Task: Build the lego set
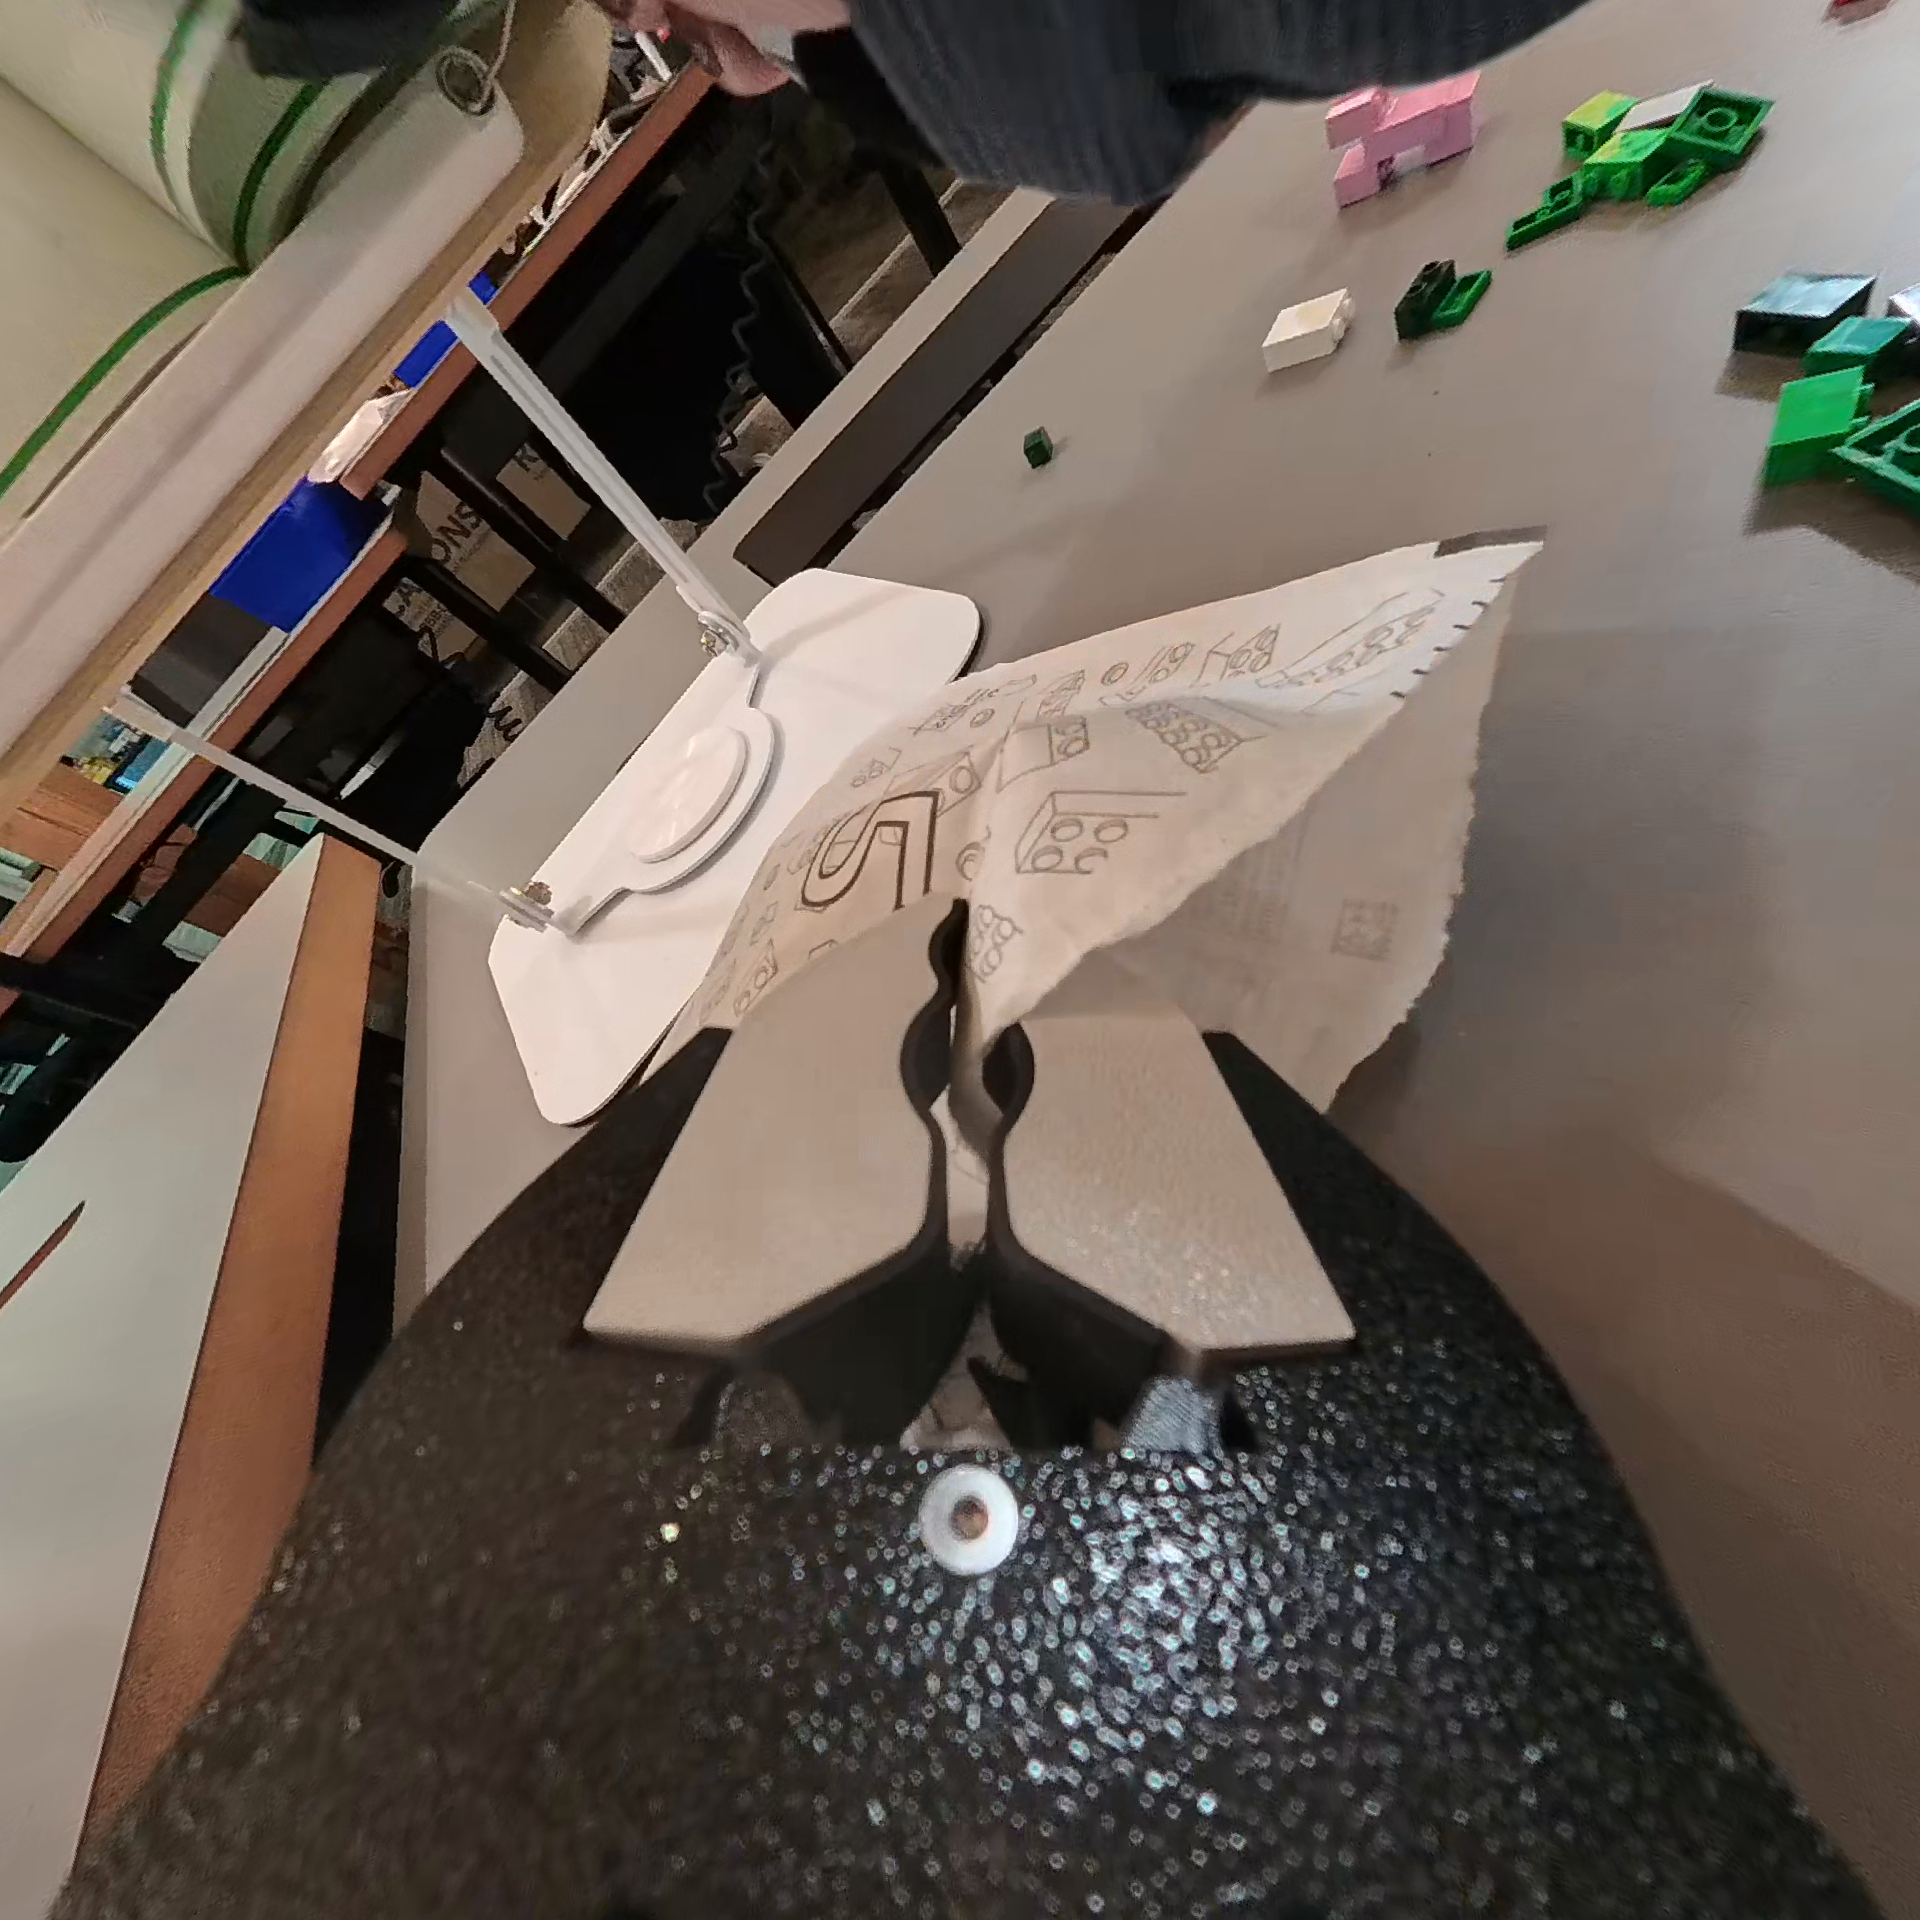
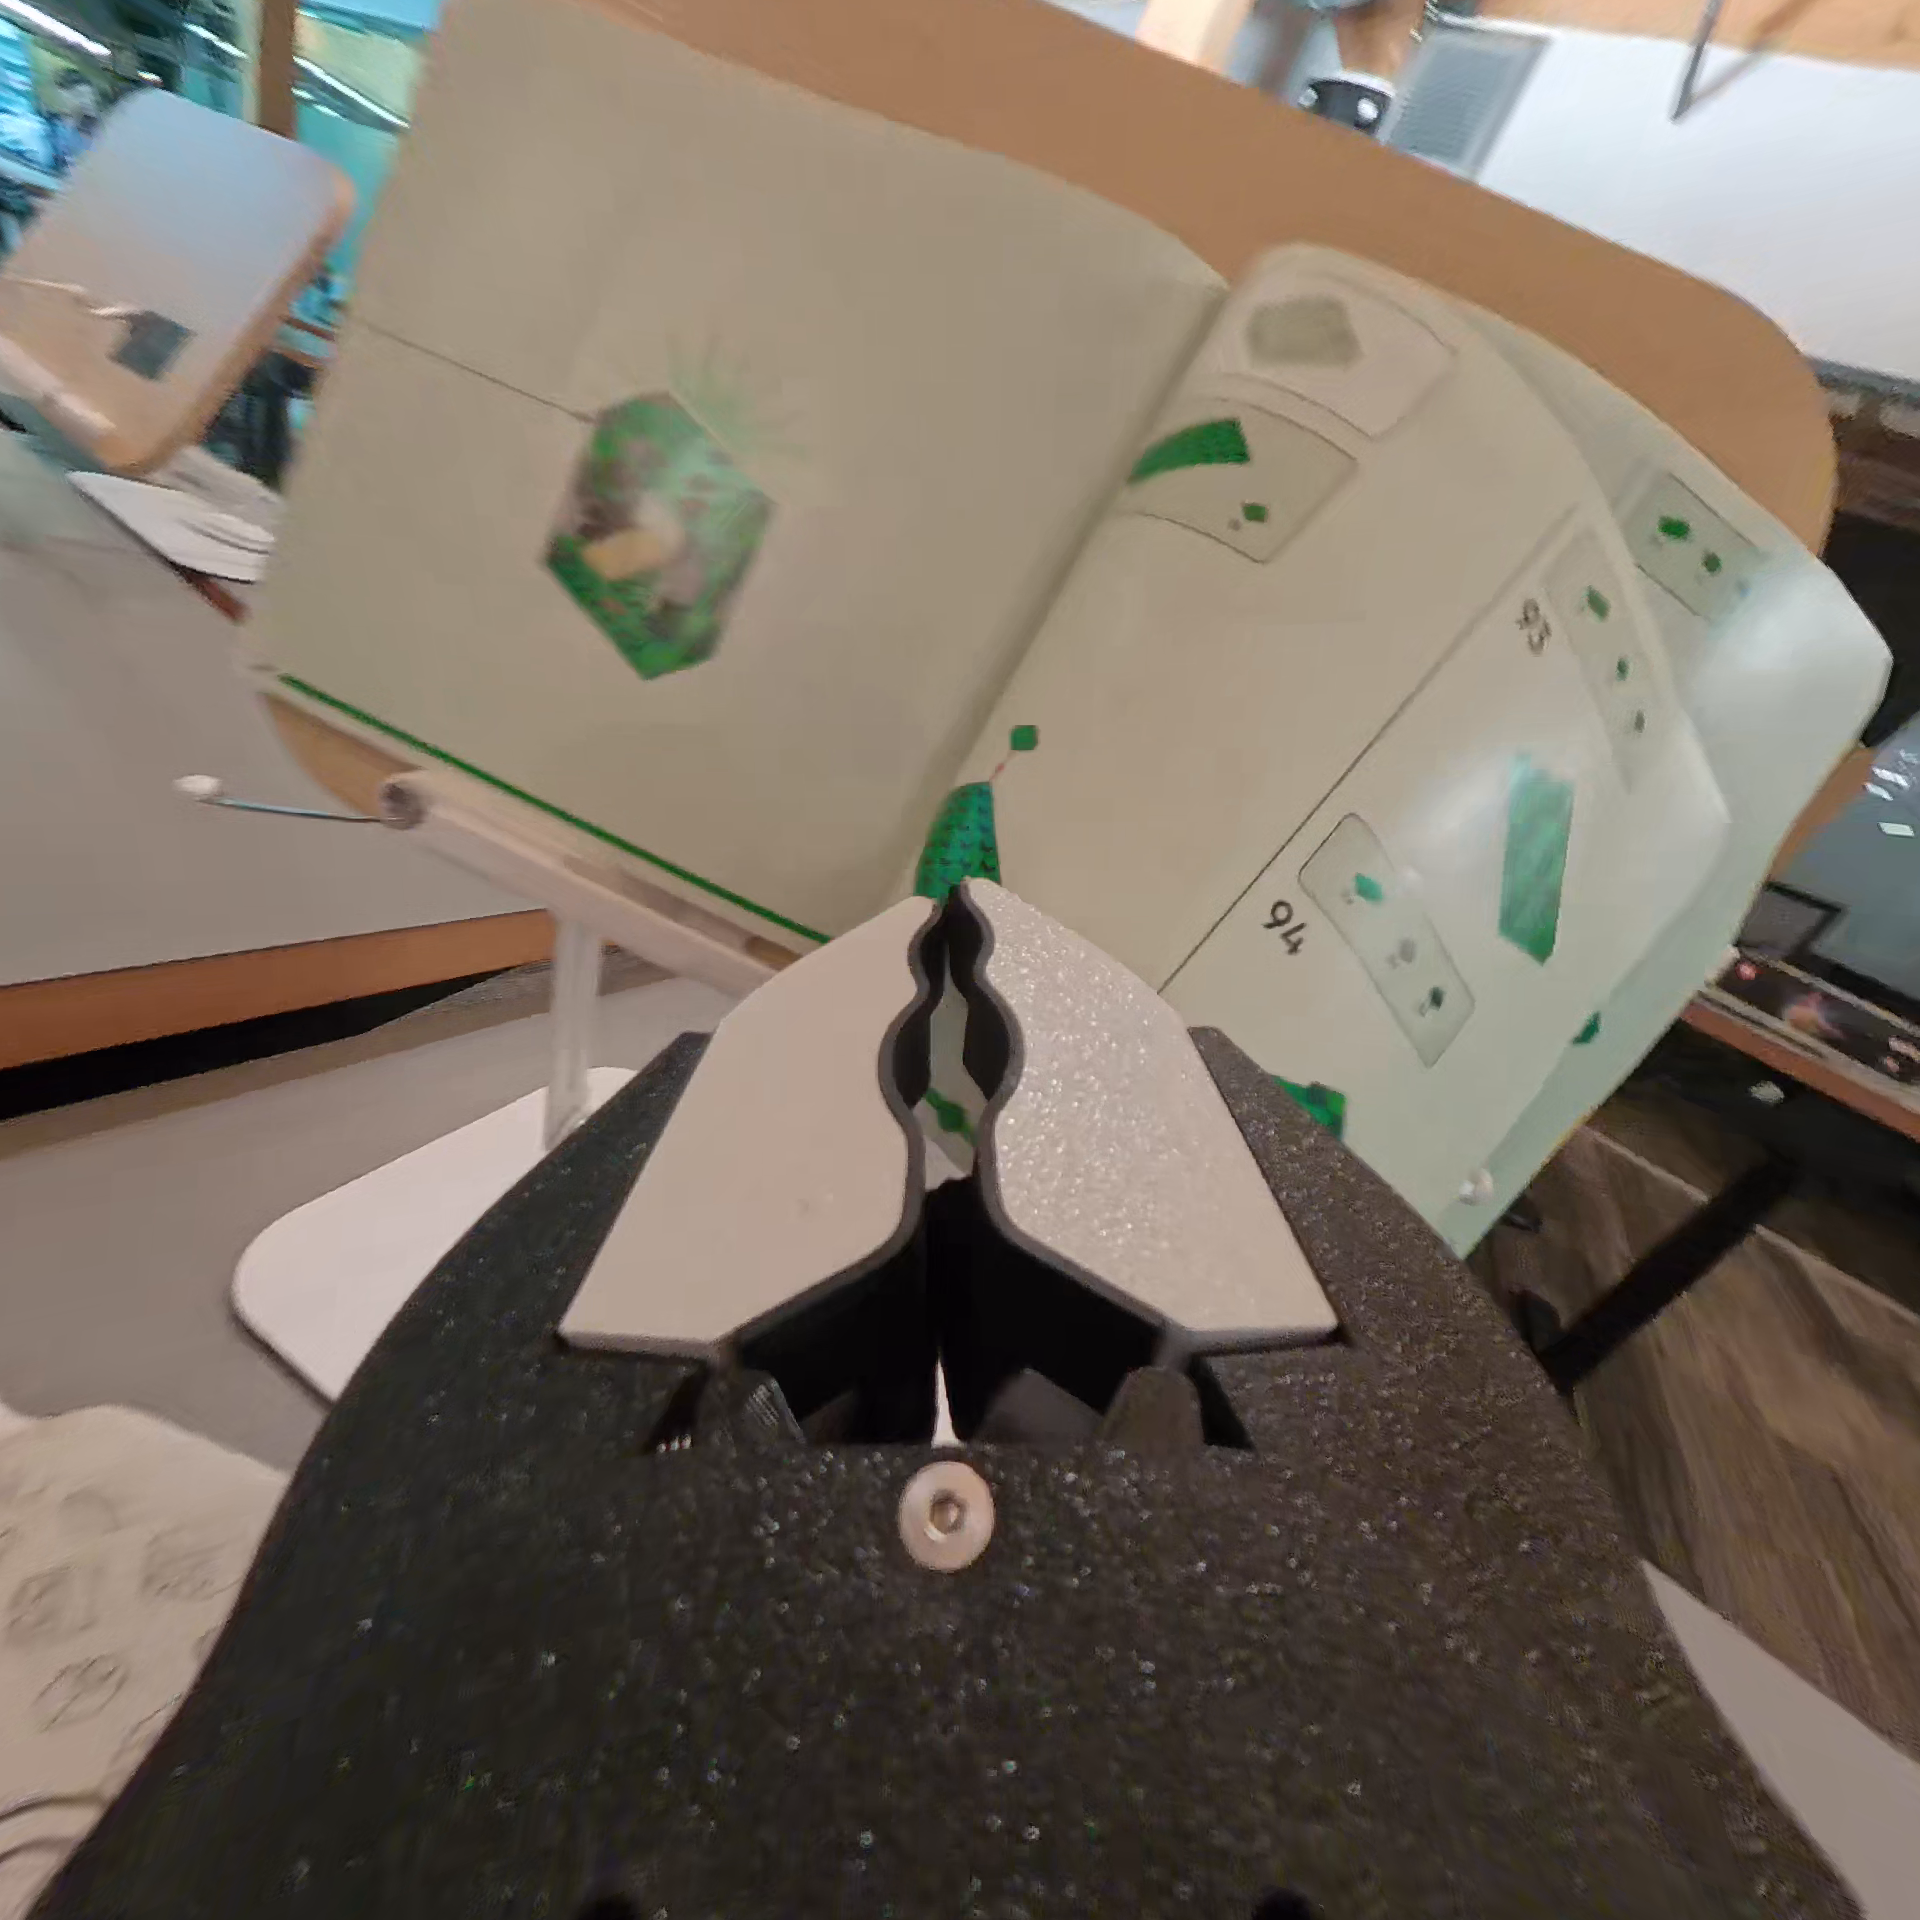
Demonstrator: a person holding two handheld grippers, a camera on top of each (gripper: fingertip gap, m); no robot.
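While the left gripper point(image 1: 961, 935) hangs above the grey surface point(image 1: 1621, 1039), its jaws are pinched on a torn paper bag point(image 1: 1122, 790) printed with brick outlines and a large numeral. The bag drapes over the white base plate point(image 1: 644, 904) of a stand and hides part of it. Beyond it, loose lego pieces lie scattered on the surface: a white brick point(image 1: 1307, 328), a tiny dark green piece point(image 1: 1037, 447), a heap of green bricks point(image 1: 1652, 145), more green plates point(image 1: 1839, 405) at the right edge and a pink assembly point(image 1: 1397, 140). A person's dark sleeve point(image 1: 1039, 83) crosses the top of the view.

In the right wrist view, the right gripper point(image 2: 956, 914) has its jaws drawn nearly together with nothing between them. Right ahead, an open instruction booklet point(image 2: 831, 468) rests tilted on a white stand point(image 2: 582, 997), filling most of the view; its pages show green building steps with printed step numbers, and the right-hand pages point(image 2: 1558, 727) bulge outward. The stand's base point(image 2: 364, 1278) sits on the surface. A corner of the paper bag point(image 2: 104, 1558) shows at lower left.
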